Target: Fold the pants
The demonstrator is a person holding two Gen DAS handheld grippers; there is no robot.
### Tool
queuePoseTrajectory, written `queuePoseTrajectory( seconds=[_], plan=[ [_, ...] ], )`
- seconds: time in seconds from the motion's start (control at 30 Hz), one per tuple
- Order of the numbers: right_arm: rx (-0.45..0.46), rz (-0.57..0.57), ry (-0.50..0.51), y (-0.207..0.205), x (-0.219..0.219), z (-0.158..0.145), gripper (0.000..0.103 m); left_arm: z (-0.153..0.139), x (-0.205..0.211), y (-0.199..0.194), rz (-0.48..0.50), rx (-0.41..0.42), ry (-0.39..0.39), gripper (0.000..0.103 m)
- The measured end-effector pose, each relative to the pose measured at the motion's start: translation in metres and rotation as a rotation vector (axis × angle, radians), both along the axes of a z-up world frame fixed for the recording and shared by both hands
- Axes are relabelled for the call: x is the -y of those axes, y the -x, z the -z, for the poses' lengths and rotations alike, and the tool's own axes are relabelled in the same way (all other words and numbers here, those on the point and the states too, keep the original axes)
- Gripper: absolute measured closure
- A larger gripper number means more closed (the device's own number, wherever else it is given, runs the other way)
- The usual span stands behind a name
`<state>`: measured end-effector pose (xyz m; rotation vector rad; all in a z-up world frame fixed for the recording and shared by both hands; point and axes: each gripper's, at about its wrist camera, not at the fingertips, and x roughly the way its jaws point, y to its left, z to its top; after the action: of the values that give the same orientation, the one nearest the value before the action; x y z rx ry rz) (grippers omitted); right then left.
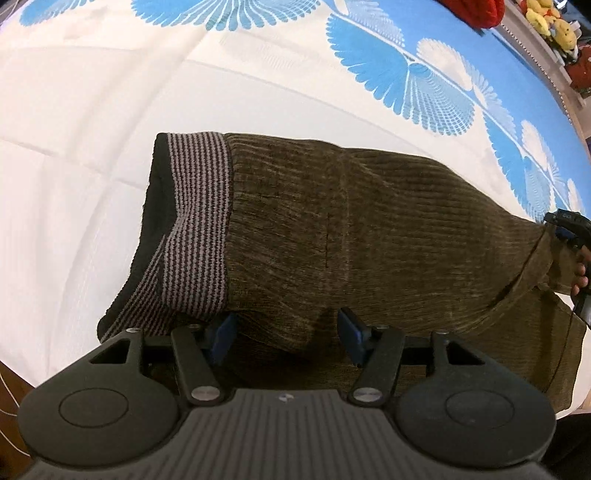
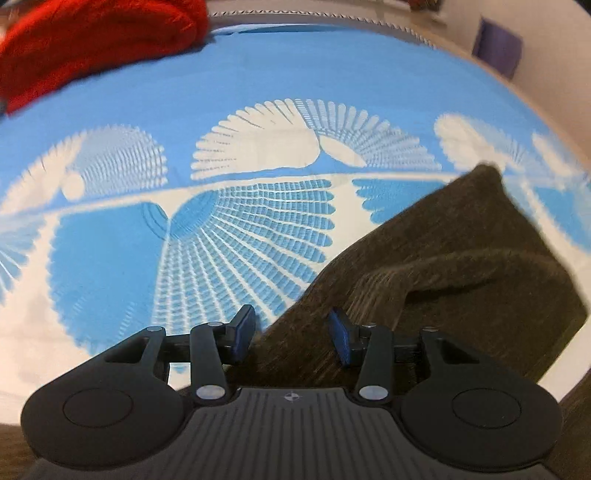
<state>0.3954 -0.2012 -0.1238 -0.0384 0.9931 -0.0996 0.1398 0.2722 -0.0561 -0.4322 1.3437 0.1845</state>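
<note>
Your left tongs (image 1: pixel 286 338) stand wide over the brown pants (image 1: pixel 369 229), spread across the bed (image 1: pixel 74 147) at mid-frame. Your right tongs (image 2: pixel 291 338), half open, straddle a raised leg edge at lower right, seemingly ready to fold it over.

Bare bed (image 1: pixel 74 147) lies open to me left of and beyond the pants (image 1: pixel 369 229), while a red heap (image 2: pixel 92 48) and yellow toys (image 1: pixel 550 22) crowd the far edge.
</note>
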Motion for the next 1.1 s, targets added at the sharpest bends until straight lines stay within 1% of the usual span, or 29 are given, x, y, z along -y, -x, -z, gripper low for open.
queuePoseTrajectory(
  seconds=[0.03,0.07,0.13,0.17,0.2,0.23,0.27,0.3,0.4,0.5,0.57,0.63,0.67,0.7,0.73,0.8,0.83,0.87,0.9,0.93,0.97,1.03,1.07,1.1],
  plan=[
    [-0.003,-0.005,0.022,0.000,-0.001,0.000,0.070,0.000,-0.002,0.001,-0.005,-0.003,-0.001,0.044],
    [0.000,0.002,0.034,0.002,-0.001,-0.002,0.082,0.004,-0.002,-0.003,-0.012,-0.005,-0.002,0.047],
    [0.003,0.037,0.006,0.006,0.009,-0.008,0.094,0.004,-0.003,-0.002,-0.020,-0.014,-0.024,0.068],
    [0.006,0.064,-0.027,0.011,0.018,-0.013,0.095,0.004,-0.004,-0.001,-0.024,-0.020,-0.042,0.074],
    [0.012,0.089,-0.054,0.016,0.026,-0.019,0.096,0.004,-0.005,0.000,-0.025,-0.020,-0.054,0.084],
    [0.022,0.116,-0.084,0.024,0.036,-0.028,0.096,0.003,-0.006,0.001,-0.022,-0.016,-0.061,0.092],
    [0.032,0.133,-0.112,0.031,0.044,-0.036,0.096,0.001,-0.006,0.003,-0.017,-0.009,-0.070,0.093],
    [0.044,0.145,-0.143,0.041,0.053,-0.044,0.097,0.000,-0.006,0.004,-0.014,-0.002,-0.074,0.097],
    [0.079,0.169,-0.230,0.076,0.082,-0.073,0.097,-0.011,-0.004,0.012,-0.004,0.041,-0.084,0.099],
    [0.094,0.188,-0.321,0.125,0.110,-0.096,0.097,-0.026,-0.006,0.025,-0.006,0.106,-0.081,0.100],
    [0.087,0.176,-0.354,0.163,0.123,-0.105,0.097,-0.039,-0.008,0.037,-0.006,0.149,-0.097,0.101],
    [0.056,0.154,-0.370,0.198,0.132,-0.108,0.097,-0.049,-0.011,0.049,-0.006,0.176,-0.117,0.101],
    [0.022,0.137,-0.378,0.216,0.137,-0.106,0.097,-0.053,-0.014,0.055,-0.007,0.184,-0.135,0.101],
    [-0.023,0.105,-0.378,0.228,0.139,-0.101,0.097,-0.054,-0.018,0.059,-0.012,0.182,-0.144,0.101],
    [-0.088,0.048,-0.365,0.241,0.138,-0.094,0.096,-0.052,-0.022,0.061,-0.020,0.171,-0.139,0.101],
    [-0.184,-0.018,-0.341,0.256,0.141,-0.080,0.096,-0.044,-0.030,0.061,-0.026,0.132,-0.115,0.100],
    [-0.209,-0.037,-0.338,0.259,0.145,-0.075,0.096,-0.040,-0.032,0.059,-0.028,0.116,-0.096,0.100],
    [-0.196,-0.039,-0.333,0.259,0.150,-0.075,0.095,-0.037,-0.033,0.057,-0.042,0.110,-0.078,0.099],
    [-0.163,-0.026,-0.328,0.256,0.158,-0.078,0.094,-0.035,-0.035,0.055,-0.065,0.104,-0.061,0.090],
    [-0.128,-0.009,-0.328,0.252,0.165,-0.082,0.089,-0.032,-0.037,0.052,-0.085,0.091,-0.036,0.081],
    [-0.094,0.006,-0.332,0.247,0.172,-0.084,0.080,-0.029,-0.040,0.052,-0.099,0.084,-0.009,0.064],
    [-0.034,0.054,-0.337,0.233,0.185,-0.086,0.070,-0.023,-0.041,0.048,-0.115,0.075,0.043,0.042],
    [-0.010,0.080,-0.344,0.224,0.190,-0.086,0.068,-0.021,-0.040,0.047,-0.117,0.068,0.048,0.039],
    [0.008,0.096,-0.350,0.217,0.192,-0.085,0.067,-0.018,-0.039,0.044,-0.118,0.053,0.044,0.037]
  ],
)
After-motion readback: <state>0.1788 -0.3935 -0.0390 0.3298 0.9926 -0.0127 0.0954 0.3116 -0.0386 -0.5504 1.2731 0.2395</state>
